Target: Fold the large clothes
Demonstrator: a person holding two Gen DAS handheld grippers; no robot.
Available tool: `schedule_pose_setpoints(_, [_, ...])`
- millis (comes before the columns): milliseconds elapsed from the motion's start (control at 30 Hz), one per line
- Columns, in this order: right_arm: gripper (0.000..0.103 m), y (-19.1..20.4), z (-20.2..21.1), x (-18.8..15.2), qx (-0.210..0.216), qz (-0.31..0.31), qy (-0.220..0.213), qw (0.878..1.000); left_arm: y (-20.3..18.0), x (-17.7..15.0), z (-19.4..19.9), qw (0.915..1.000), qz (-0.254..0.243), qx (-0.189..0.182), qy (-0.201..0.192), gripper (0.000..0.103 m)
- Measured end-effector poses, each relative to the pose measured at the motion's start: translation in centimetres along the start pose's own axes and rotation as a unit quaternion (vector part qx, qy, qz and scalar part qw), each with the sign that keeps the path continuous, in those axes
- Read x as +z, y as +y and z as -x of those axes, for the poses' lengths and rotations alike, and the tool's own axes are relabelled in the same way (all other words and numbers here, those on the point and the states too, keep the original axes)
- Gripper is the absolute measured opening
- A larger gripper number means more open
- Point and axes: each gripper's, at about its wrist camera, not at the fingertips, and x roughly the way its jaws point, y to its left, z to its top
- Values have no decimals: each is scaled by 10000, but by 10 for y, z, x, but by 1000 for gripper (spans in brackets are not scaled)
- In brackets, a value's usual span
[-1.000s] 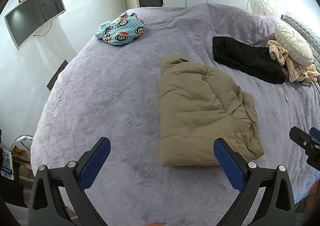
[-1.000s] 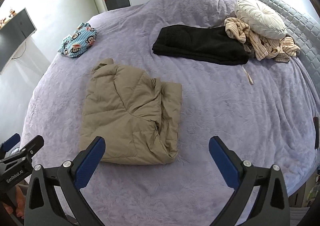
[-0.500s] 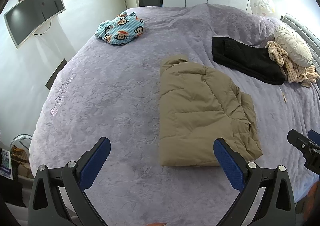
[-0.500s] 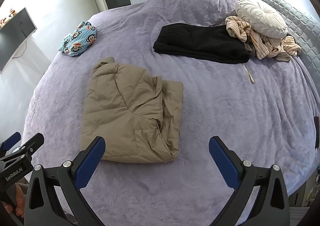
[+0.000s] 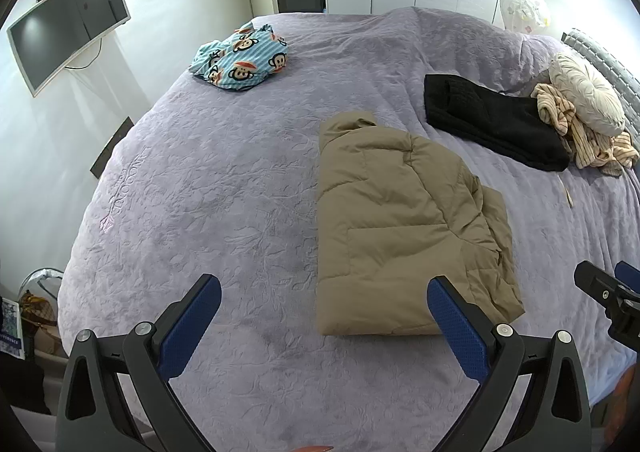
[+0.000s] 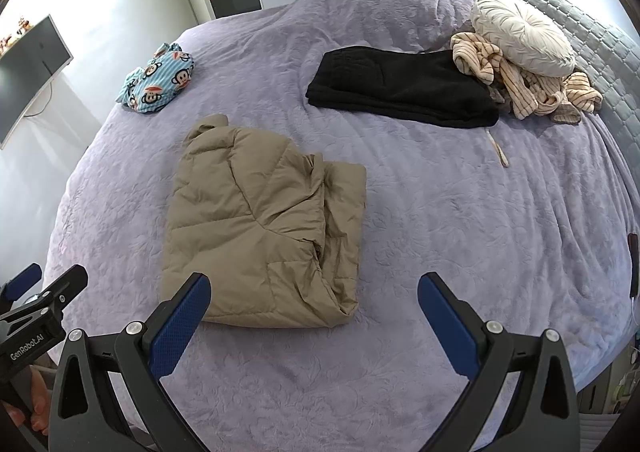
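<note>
Already folded, the khaki puffer jacket (image 5: pixel 404 228) lies as a thick rectangle on the lavender bed (image 5: pixel 224 180), its collar end pointing away and its layered, rumpled edges stacked along the side toward the right tongs. Quilting seams and a few creases run across the top panel. Seen from the left tongs (image 5: pixel 322 302), it sits just ahead and toward the right finger; from the right tongs (image 6: pixel 314 294), the same jacket (image 6: pixel 264 228) sits just ahead and toward the left finger. Both tongs are spread wide with nothing between their blue pads, and neither touches the jacket.

Compared with a second ago, the jacket keeps the same shape and spot on the bed, and both tongs remain as wide apart; the views have shifted only slightly.

Beyond the jacket and toward the right lies a folded black garment (image 6: pixel 404 90), well apart from it, with a striped beige garment (image 6: pixel 520 88) crumpled at its far end and a round cream cushion (image 6: pixel 524 38) resting partly on that. A thin pale strip (image 6: pixel 498 150), too small to identify, lies near the black garment. Far ahead on the left sits a blue monkey-print garment (image 5: pixel 242 58) in a heap. A wall-mounted television (image 5: pixel 66 38) hangs beyond the bed's left edge. Nothing lies between the tongs and the jacket.
</note>
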Motion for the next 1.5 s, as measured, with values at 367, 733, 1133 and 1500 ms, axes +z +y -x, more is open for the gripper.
schedule_pose_setpoints(367, [103, 1, 0, 0, -7, -4, 1, 10000, 1, 1, 0, 10000, -4, -10, 1, 103])
schedule_pose_setpoints(733, [103, 0, 0, 1, -1, 5, 4, 10000, -1, 1, 0, 10000, 9, 3, -2, 103])
schedule_pose_setpoints(1133, [103, 0, 0, 1, 4, 10, -2, 10000, -2, 3, -1, 10000, 12, -4, -3, 103])
schedule_pose_setpoints(1500, [103, 0, -1, 2, 6, 19, 2, 10000, -4, 5, -1, 10000, 8, 11, -11, 103])
